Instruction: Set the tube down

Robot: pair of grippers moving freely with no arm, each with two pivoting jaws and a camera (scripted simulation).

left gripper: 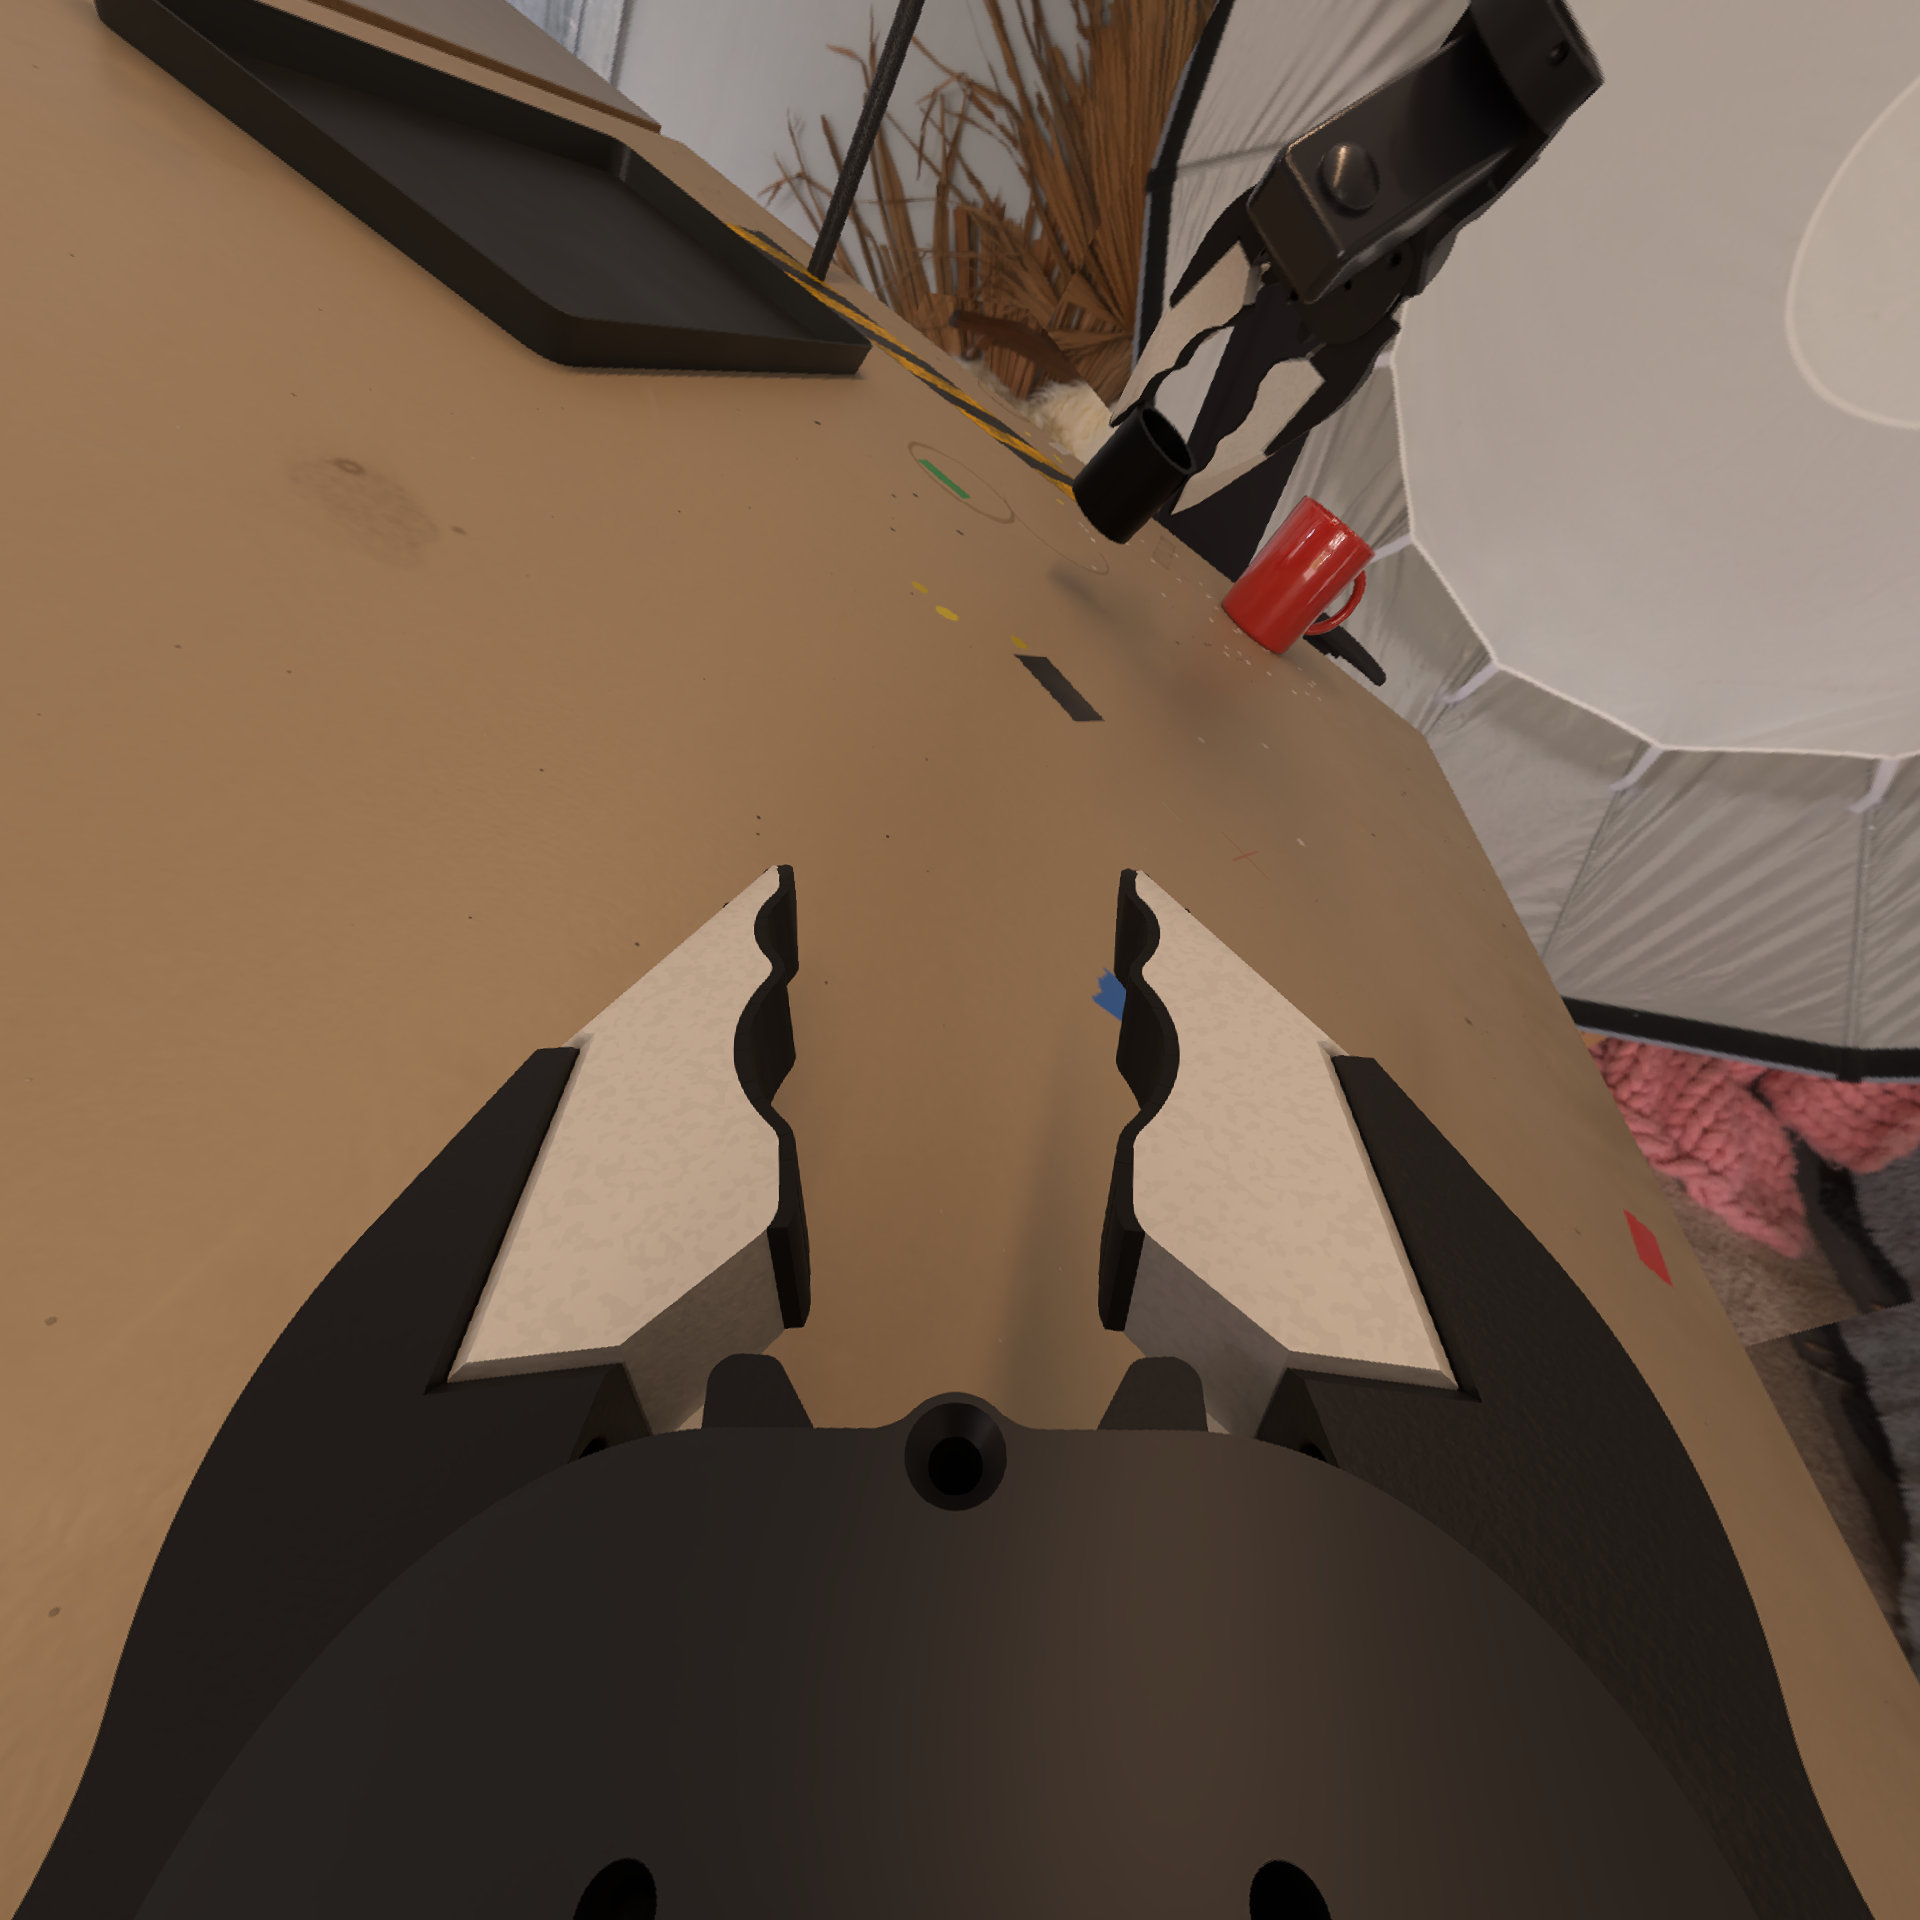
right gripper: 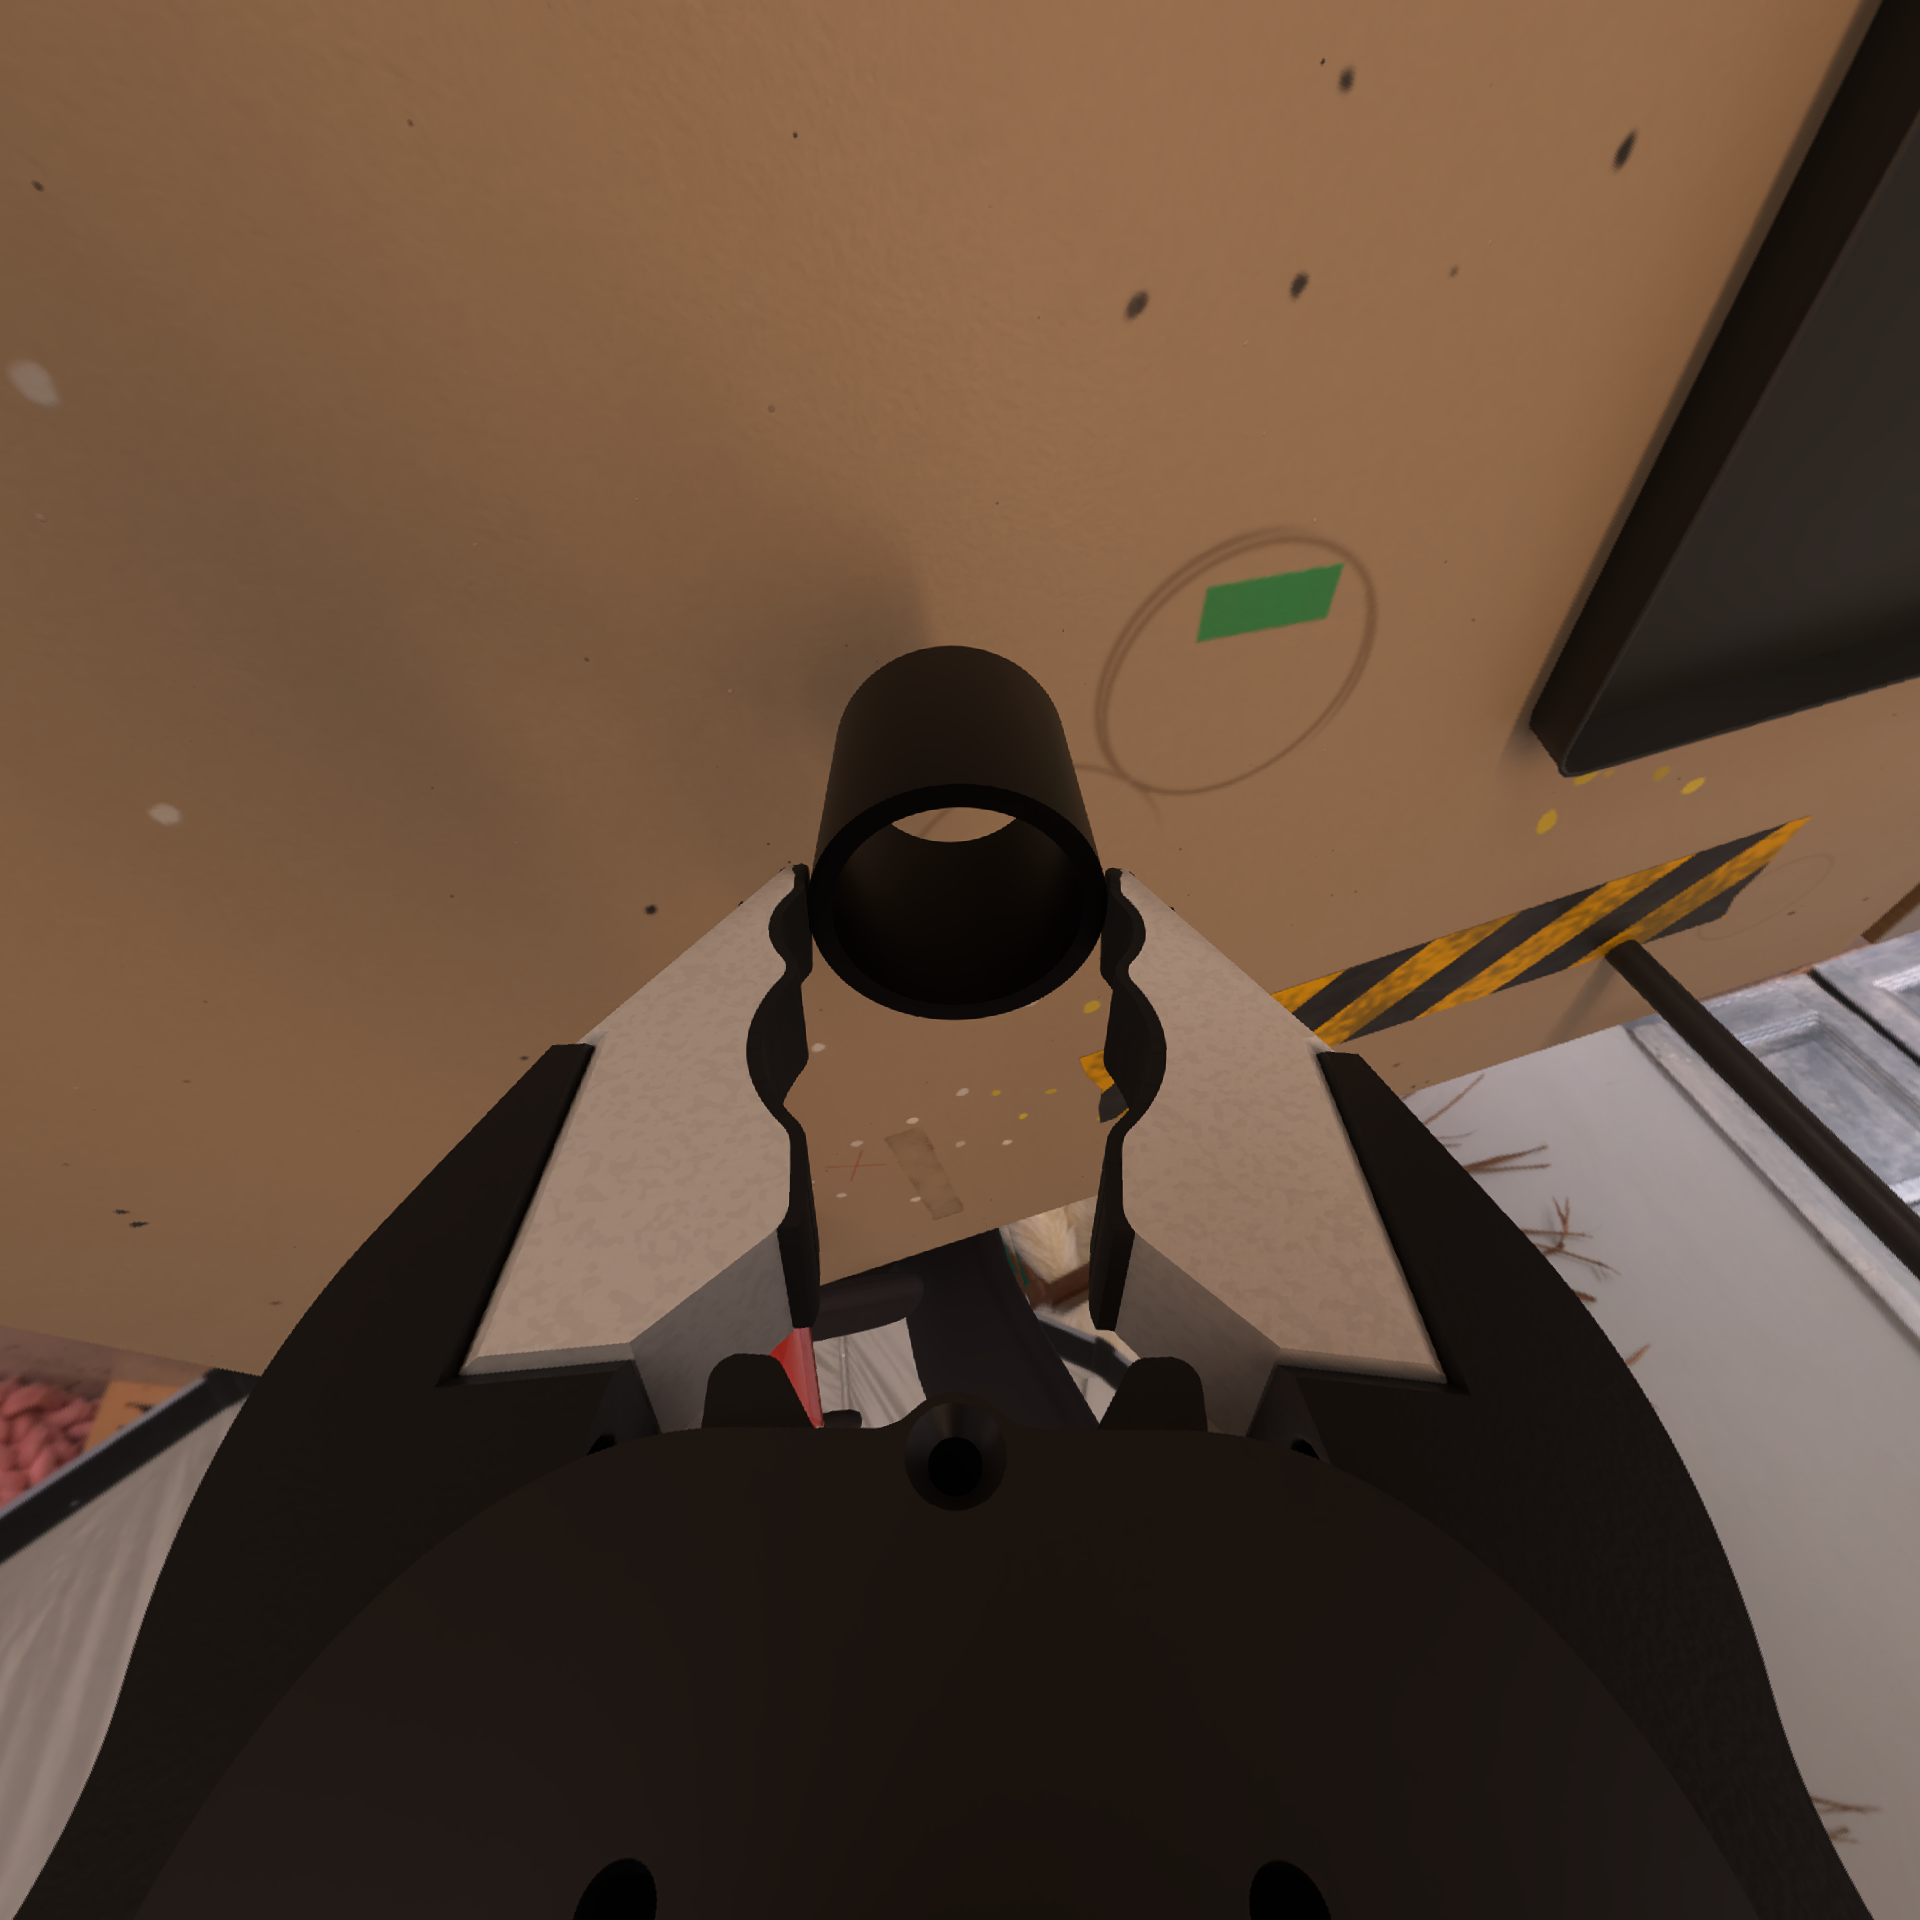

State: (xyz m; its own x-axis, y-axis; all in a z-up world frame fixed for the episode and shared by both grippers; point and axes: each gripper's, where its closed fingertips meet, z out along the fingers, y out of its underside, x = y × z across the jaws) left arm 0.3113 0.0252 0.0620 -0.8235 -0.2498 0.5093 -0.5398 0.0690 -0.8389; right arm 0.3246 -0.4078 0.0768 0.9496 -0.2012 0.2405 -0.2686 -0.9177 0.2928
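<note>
Carry step: your right hand-held gripper (right gripper: 956, 883) pinches the black tube (right gripper: 951, 831) at its fingertips above the desk (right gripper: 416, 468), left hand-held gripper (left gripper: 954, 883) parted and empty, so lower until contact, I judge, then release.

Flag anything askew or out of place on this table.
Only the red mug: it leans at the table's far edge rather than standing square. The black tube is off the table, held by the right gripper. Nothing looks spilled or damaged.
</note>
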